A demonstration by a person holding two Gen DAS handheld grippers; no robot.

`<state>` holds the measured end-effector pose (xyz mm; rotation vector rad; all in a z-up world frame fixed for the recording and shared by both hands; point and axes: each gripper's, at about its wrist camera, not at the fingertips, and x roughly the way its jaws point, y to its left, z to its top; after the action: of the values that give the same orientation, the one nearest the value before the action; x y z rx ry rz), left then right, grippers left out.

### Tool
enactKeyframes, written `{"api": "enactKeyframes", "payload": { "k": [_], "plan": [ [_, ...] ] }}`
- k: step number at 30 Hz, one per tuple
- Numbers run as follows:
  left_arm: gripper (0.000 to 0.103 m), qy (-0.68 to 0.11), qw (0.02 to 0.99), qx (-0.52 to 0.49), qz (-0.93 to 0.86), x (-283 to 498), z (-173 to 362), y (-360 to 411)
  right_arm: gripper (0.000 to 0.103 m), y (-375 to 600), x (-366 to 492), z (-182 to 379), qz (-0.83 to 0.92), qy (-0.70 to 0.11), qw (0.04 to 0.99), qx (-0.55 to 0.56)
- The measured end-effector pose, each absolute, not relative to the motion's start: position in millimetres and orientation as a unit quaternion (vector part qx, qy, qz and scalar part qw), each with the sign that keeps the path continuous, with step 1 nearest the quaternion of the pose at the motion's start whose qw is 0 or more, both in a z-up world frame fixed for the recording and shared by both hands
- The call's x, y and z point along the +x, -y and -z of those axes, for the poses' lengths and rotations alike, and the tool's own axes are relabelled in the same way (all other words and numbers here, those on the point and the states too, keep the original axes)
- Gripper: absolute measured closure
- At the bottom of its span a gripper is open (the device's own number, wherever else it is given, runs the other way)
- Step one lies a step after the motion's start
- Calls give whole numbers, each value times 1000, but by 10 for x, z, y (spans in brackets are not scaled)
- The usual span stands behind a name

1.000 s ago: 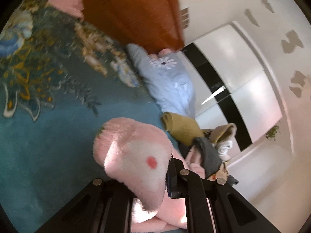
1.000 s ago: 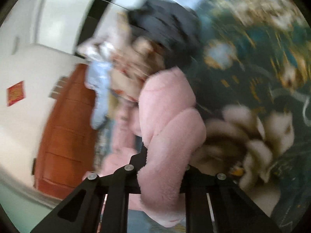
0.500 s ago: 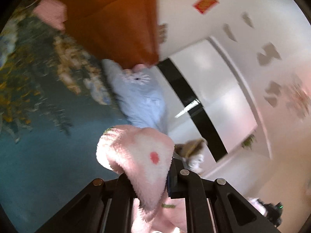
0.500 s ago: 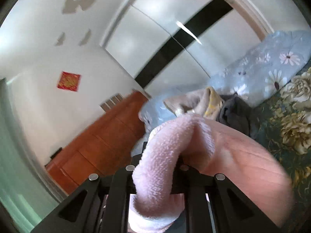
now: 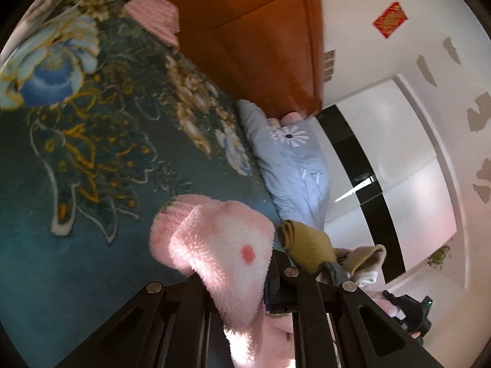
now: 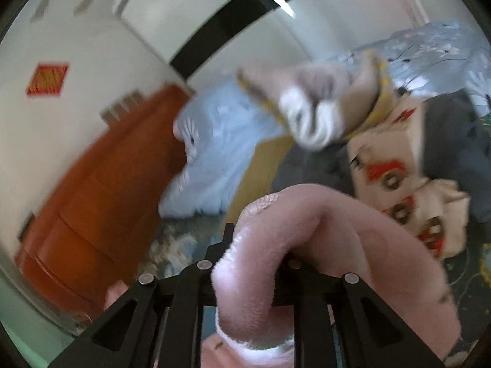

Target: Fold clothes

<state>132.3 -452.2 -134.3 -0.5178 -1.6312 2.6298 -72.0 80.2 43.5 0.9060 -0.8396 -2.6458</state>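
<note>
A fluffy pink garment with a white patch and a red dot (image 5: 214, 245) bulges over my left gripper (image 5: 236, 279), which is shut on it above the teal flowered bedspread (image 5: 76, 159). In the right wrist view a fold of the same pink garment (image 6: 276, 239) loops through my right gripper (image 6: 251, 270). The right jaws are opening, with the fleece still bunched tight between them. The fabric hides the fingertips of both grippers.
A heap of clothes (image 6: 396, 171) lies ahead of the right gripper, with a light blue daisy-print quilt (image 5: 291, 165) beside it. A folded pink item (image 5: 153, 18) sits at the bed's far end by an orange-brown wooden door (image 5: 260, 30). A white wardrobe (image 5: 399, 141) stands beyond.
The right gripper has risen and rolled with the pink garment; its view swung from the bedspread to the wall and clothes heap. The left gripper shifted a little, still gripping.
</note>
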Motion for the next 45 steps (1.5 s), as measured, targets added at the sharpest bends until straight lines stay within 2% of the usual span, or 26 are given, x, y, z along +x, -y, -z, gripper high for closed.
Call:
{"api": "enactKeyframes", "payload": {
  "k": [3, 7, 10, 13, 17, 18, 19, 20, 21, 22, 24, 30, 36, 38, 39, 45],
  "plan": [
    [91, 525, 0, -173, -833, 1284, 1411, 4525, 55, -584, -733, -342, 907, 229, 131, 329],
    [91, 522, -2, -179, -834, 1277, 1436, 4519, 43, -561, -490, -418, 913, 193, 162, 321],
    [90, 523, -3, -181, -833, 1294, 1444, 4514, 37, -708, -189, -527, 918, 187, 183, 297],
    [90, 522, -2, -181, -834, 1313, 1426, 4499, 36, -857, 155, -508, 918, 187, 198, 288],
    [90, 514, 4, -180, -839, 1332, 1389, 4442, 36, -795, 410, 70, 891, 158, 204, 375],
    [90, 512, 6, -181, -839, 1335, 1385, 4431, 37, -733, 392, 284, 882, 150, 194, 402],
    [90, 511, 7, -183, -840, 1338, 1381, 4420, 42, -684, 351, 476, 873, 148, 184, 426],
    [90, 510, 8, -185, -840, 1347, 1379, 4416, 47, -669, 263, 636, 864, 165, 176, 442],
    [90, 509, 8, -187, -840, 1355, 1376, 4420, 59, -675, 166, 799, 852, 196, 169, 455],
    [90, 509, 8, -188, -840, 1365, 1375, 4432, 60, -692, 69, 935, 842, 225, 159, 463],
    [90, 514, 9, -186, -838, 1380, 1371, 4467, 60, -770, -132, 1116, 834, 278, 128, 459],
    [90, 519, 14, -183, -835, 1311, 1374, 4462, 60, -1052, -525, 1341, 837, 349, 22, 421],
    [90, 510, 19, -181, -841, 1281, 1338, 4430, 60, -1077, -825, 1515, 823, 371, -14, 429],
    [90, 511, 20, -180, -840, 1285, 1336, 4434, 77, -1022, -857, 1517, 826, 363, -15, 432],
    [90, 512, 20, -180, -840, 1286, 1338, 4435, 92, -992, -855, 1496, 827, 357, -11, 434],
    [90, 507, 35, -170, -844, 1308, 1286, 4414, 96, -1105, -473, 950, 837, 372, 79, 393]
  ]
}}
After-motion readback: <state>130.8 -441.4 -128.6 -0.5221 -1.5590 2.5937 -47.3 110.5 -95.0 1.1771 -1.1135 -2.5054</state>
